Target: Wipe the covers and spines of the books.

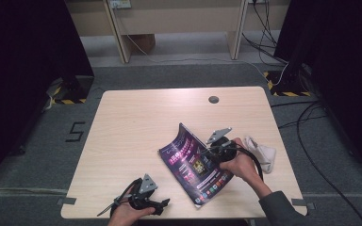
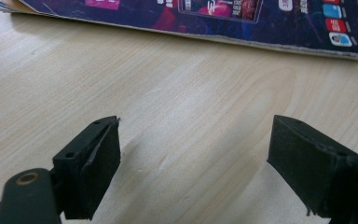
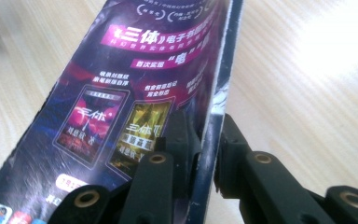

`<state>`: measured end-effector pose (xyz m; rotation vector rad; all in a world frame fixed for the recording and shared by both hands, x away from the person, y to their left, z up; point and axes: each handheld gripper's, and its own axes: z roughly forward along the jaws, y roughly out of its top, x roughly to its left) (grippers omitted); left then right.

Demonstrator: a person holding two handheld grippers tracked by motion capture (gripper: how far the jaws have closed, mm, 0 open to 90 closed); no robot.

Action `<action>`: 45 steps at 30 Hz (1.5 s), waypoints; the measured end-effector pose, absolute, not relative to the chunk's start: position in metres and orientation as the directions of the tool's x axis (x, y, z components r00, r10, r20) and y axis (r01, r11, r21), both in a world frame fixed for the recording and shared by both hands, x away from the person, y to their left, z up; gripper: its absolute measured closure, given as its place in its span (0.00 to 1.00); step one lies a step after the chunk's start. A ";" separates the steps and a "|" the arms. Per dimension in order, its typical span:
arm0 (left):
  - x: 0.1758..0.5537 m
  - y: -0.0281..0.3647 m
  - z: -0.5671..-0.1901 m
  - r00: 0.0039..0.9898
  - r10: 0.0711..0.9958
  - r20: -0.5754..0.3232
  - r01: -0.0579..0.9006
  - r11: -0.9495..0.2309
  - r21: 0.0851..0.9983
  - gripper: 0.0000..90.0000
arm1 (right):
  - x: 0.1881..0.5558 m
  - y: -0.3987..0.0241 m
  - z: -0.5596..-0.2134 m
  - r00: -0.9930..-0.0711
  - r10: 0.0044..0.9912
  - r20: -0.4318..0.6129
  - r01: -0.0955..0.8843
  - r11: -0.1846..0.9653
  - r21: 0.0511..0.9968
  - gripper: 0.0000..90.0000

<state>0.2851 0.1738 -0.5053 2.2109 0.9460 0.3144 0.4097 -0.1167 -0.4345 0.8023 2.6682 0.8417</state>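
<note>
A dark purple magazine (image 1: 193, 165) lies on the light wooden table (image 1: 136, 122), right of centre, with its right edge lifted and curling up. My right gripper (image 1: 213, 153) is shut on that raised edge of the magazine (image 3: 121, 116), the pages clamped between its two black pads (image 3: 186, 135). My left gripper (image 1: 162, 205) rests near the table's front edge, left of the magazine, held in a hand. Its jaws stand wide apart over bare wood in the left gripper view, with the magazine's spine edge (image 2: 191, 28) lying beyond the fingertips (image 2: 98, 154).
A crumpled white cloth (image 1: 262, 150) lies right of the magazine near the table's right edge. A round cable hole (image 1: 213, 99) sits at the back of the table. Cables and black stands occupy the floor around it.
</note>
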 end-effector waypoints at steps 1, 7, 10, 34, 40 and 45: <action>0.285 0.174 -0.505 0.702 0.710 -0.049 0.539 -0.485 0.689 0.18 | 0.411 -0.116 -0.433 -0.824 0.563 -0.063 0.427 0.691 0.583 0.88; 0.285 0.174 -0.505 0.701 0.711 -0.052 0.541 -0.483 0.689 0.18 | 0.417 -0.112 -0.424 -0.824 0.557 -0.101 0.414 0.714 0.565 0.90; 0.286 0.174 -0.505 0.701 0.711 -0.055 0.545 -0.484 0.685 0.18 | 0.419 -0.110 -0.420 -0.827 0.547 -0.130 0.396 0.730 0.557 0.90; 0.287 0.173 -0.507 0.703 0.709 -0.048 0.545 -0.494 0.678 0.18 | 0.446 -0.099 -0.378 -0.770 0.544 -0.333 0.363 0.804 0.471 0.93; 0.287 0.173 -0.507 0.703 0.710 -0.050 0.547 -0.494 0.676 0.18 | 0.456 -0.100 -0.364 -0.741 0.549 -0.386 0.367 0.813 0.452 0.93; 0.287 0.173 -0.507 0.704 0.708 -0.051 0.546 -0.495 0.676 0.18 | 0.464 -0.102 -0.356 -0.709 0.568 -0.418 0.385 0.808 0.446 0.93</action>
